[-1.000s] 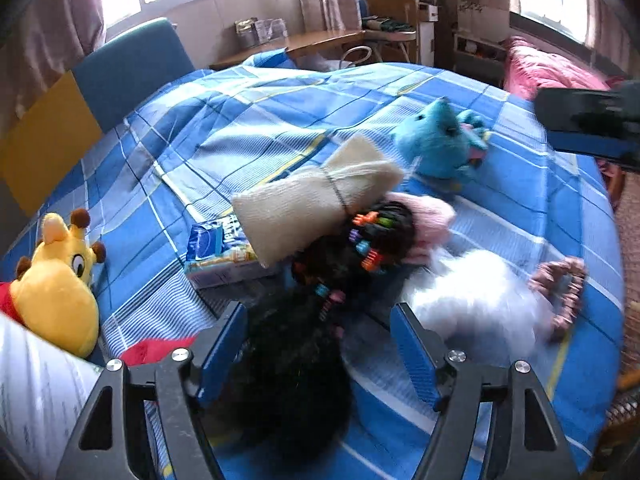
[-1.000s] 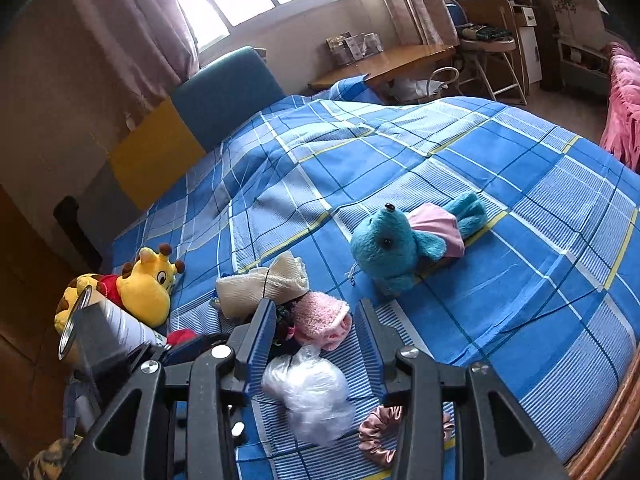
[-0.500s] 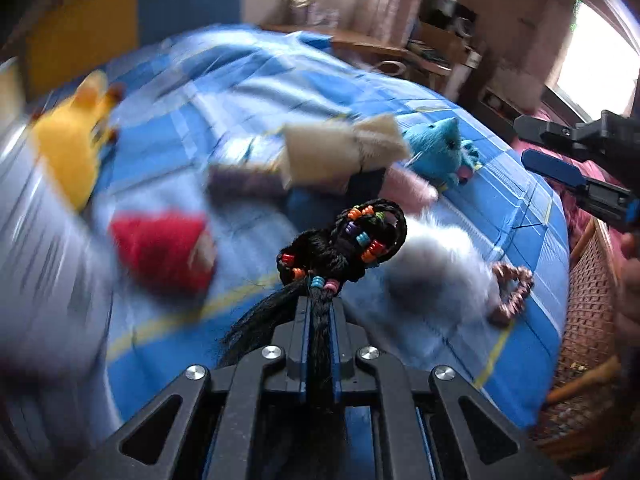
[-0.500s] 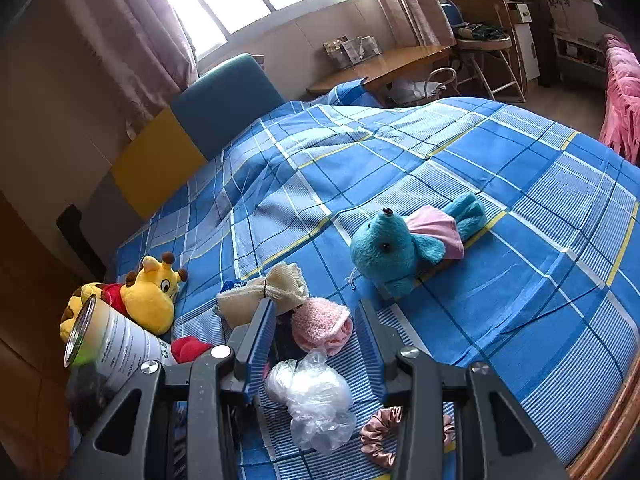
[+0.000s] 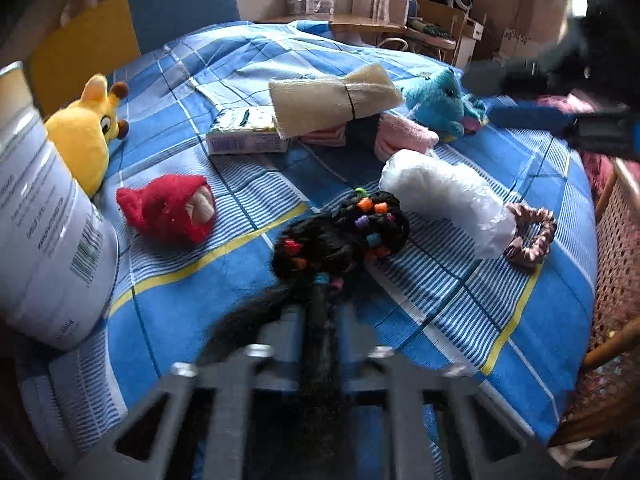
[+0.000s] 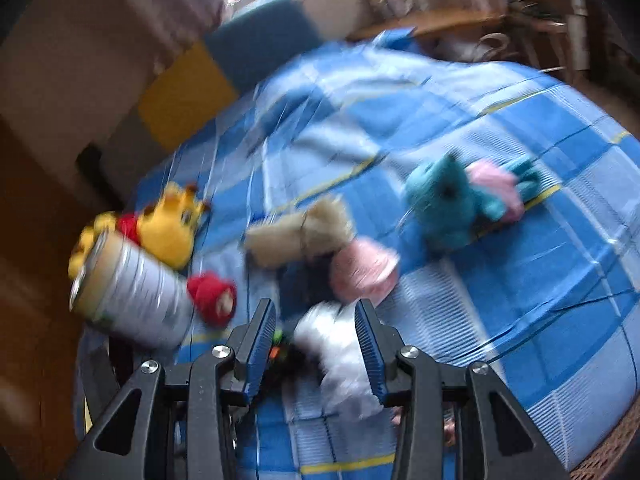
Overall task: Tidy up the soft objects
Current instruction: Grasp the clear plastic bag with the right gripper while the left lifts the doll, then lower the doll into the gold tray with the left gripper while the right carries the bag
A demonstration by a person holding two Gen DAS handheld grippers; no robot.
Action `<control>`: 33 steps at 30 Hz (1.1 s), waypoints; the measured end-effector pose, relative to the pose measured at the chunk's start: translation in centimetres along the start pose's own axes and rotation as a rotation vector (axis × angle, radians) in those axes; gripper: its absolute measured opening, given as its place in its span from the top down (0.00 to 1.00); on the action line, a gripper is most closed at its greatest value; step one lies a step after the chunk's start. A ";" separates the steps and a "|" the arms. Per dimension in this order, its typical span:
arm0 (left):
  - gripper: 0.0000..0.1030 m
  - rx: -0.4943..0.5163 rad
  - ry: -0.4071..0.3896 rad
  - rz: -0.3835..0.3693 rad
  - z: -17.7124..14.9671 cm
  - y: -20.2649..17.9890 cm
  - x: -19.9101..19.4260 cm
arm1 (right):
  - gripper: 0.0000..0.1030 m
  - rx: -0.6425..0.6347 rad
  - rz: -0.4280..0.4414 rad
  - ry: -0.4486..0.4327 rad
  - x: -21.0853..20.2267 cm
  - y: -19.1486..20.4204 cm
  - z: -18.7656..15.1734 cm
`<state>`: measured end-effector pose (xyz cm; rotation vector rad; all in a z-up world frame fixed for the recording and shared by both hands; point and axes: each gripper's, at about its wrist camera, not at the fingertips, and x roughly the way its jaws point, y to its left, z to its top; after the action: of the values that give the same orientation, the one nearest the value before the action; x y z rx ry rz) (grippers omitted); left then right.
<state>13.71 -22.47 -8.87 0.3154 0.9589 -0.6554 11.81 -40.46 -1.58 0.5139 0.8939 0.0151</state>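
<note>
- left wrist view: the left gripper (image 5: 318, 320) has its fingers pressed together on the black braided hairpiece (image 5: 340, 236), pinching its braid; the beaded coil lies just ahead of the fingertips on the blue plaid bedspread (image 5: 460, 300).
- ahead and right of the fingers lies a clear plastic bag (image 5: 444, 200), touching a pink scrunchie (image 5: 532, 232) farther right.
- ahead and left sits a red knit hat (image 5: 168, 208); far left stands a large tin can (image 5: 44, 216), with a yellow giraffe plush (image 5: 86, 132) beyond it.
- well ahead: a tied beige cloth roll (image 5: 332, 100), a tissue pack (image 5: 248, 136), a pink sock (image 5: 404, 138) and a teal plush (image 5: 436, 100).
- right wrist view, blurred: the right gripper (image 6: 316, 348) has its fingers spread, gripping nothing; the plastic bag (image 6: 340, 352) shows between them, lying on the bed.
- the hairpiece (image 6: 284, 354) peeks by the left finger; the tin can (image 6: 132, 296) is to the left.
</note>
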 end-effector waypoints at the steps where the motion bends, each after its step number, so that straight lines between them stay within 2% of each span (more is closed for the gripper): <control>1: 0.90 -0.013 -0.004 -0.008 -0.3 0.3 -0.3 | 0.55 -0.034 -0.027 0.029 0.6 0.5 -0.1; 2: 0.91 -0.029 -0.009 -0.013 -0.6 0.6 -0.5 | 0.51 -0.062 -0.053 0.047 1.0 1.0 -0.2; 6: 0.92 -0.103 -0.022 -0.029 -1.6 1.7 -1.5 | 0.50 -0.236 -0.164 0.181 4.2 3.4 -1.0; 7: 0.92 -0.110 -0.025 -0.027 -1.9 1.7 -1.8 | 0.50 -0.291 -0.229 0.221 5.4 4.0 -1.4; 9: 0.93 -0.130 -0.030 -0.023 -2.7 2.0 -2.5 | 0.50 -0.369 -0.335 0.218 6.7 4.5 -2.0; 11: 0.93 -0.145 -0.032 -0.019 -3.4 2.1 -3.3 | 0.67 -0.403 -0.373 0.227 7.4 4.8 -2.3; 12: 0.93 -0.151 -0.039 -0.015 -3.8 2.1 -3.8 | 0.67 -0.414 -0.394 0.218 7.4 4.8 -2.4; 17: 0.93 -0.202 -0.072 -0.005 -5.5 2.7 -6.3 | 0.70 -0.405 -0.392 0.213 6.9 4.3 -2.7; 33: 0.93 -0.399 -0.210 0.138 -8.7 7.0 -15.7 | 0.69 -0.401 -0.400 0.216 7.2 4.5 -2.8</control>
<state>6.22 -6.71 -0.80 -0.0409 0.8351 -0.3510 15.16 -33.73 -6.44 -0.0469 1.1590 -0.1140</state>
